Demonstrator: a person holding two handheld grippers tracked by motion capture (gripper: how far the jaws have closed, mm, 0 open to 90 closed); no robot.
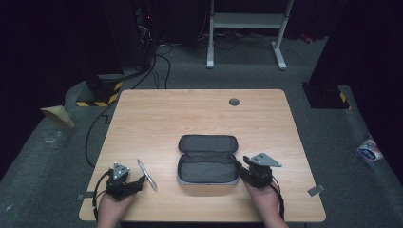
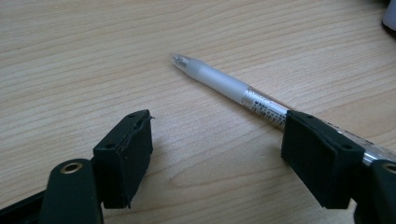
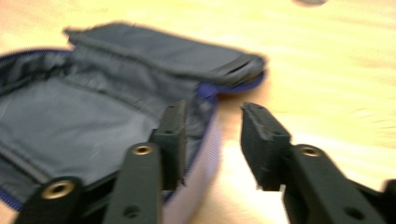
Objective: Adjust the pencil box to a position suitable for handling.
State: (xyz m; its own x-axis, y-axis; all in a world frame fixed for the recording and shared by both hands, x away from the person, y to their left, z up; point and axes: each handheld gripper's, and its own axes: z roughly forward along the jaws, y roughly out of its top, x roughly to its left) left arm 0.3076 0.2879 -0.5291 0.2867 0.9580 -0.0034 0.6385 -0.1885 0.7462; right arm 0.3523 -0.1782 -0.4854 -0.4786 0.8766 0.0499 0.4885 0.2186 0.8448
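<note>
My worktop [image 1: 157, 109] is mostly bare wood, with a small round grommet [image 1: 234, 101] near its far edge. The case [image 1: 207, 159] lies open near the middle, lid flap folded back toward the far side, its grey lining showing and nothing in it that I can see. So opening the case looks done; getting the pen inside is, as I judge it, what is left, and zipping up after that.

My right tongs [image 3: 212, 123] sit at the case's right rim with the jaws apart: one jaw is over the lining just inside the zip edge, the other outside over the wood, and the wall between them is not pinched. I count them as released.

The pen [image 2: 219, 81] lies flat on the wood left of the case, well apart from it, tip pointing away from me. My left tongs [image 2: 217, 144] are released too, jaws spread wide on either side of the barrel's near end; the right-hand jaw covers part of the barrel, but nothing grips it yet.

Nothing lies between pen and case. The only snag I foresee is the soft rim sagging if my right tongs leave it alone.
</note>
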